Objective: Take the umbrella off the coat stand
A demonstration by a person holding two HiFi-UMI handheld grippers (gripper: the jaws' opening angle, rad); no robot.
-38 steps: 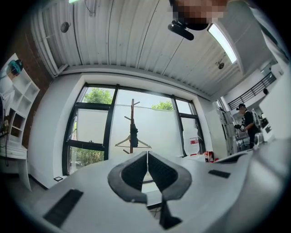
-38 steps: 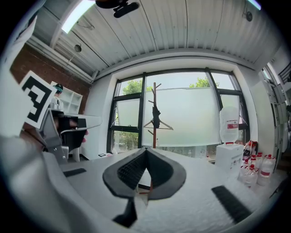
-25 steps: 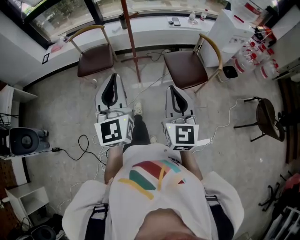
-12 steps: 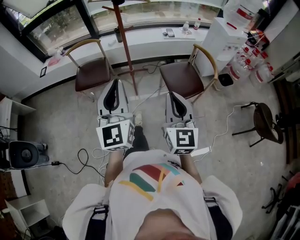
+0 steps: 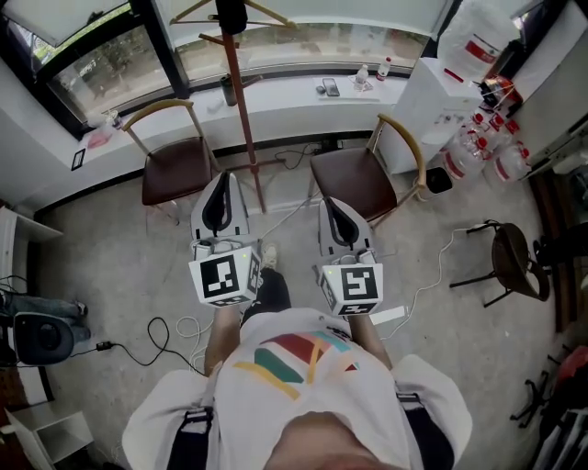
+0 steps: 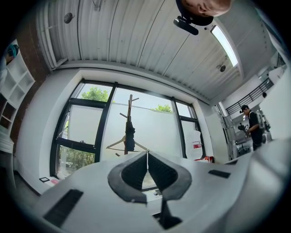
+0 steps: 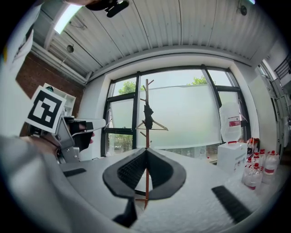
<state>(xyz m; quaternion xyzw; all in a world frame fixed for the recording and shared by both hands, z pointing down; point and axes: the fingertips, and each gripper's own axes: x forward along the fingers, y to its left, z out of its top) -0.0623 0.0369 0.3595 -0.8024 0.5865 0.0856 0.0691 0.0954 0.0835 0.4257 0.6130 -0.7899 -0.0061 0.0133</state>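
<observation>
**A:** Where's the umbrella?

**B:** The umbrella (image 5: 231, 14) is dark and folded. It hangs high on the coat stand (image 5: 243, 110), close against the pole near the top pegs. A wooden hanger (image 7: 159, 124) hangs there with it.

**A:** And the stand itself?

**B:** It's on the floor (image 5: 119, 275) in front of the window (image 5: 101, 64), between two brown chairs, the left chair (image 5: 175, 170) and the right chair (image 5: 354, 179).

**A:** How are the grippers?

**B:** They're side by side above the floor, pointing toward the stand and well apart from it. The left gripper (image 5: 223, 176) has its jaws clenched, the pads meeting at the tips with nothing between them. The right gripper (image 5: 331, 202) is the same, jaws pressed together and empty. In the right gripper view the pole only shows far off, through the gap below the tips.

**A:** So the umbrella is untouched?

**B:** Yes, it hangs free on the stand.
</observation>
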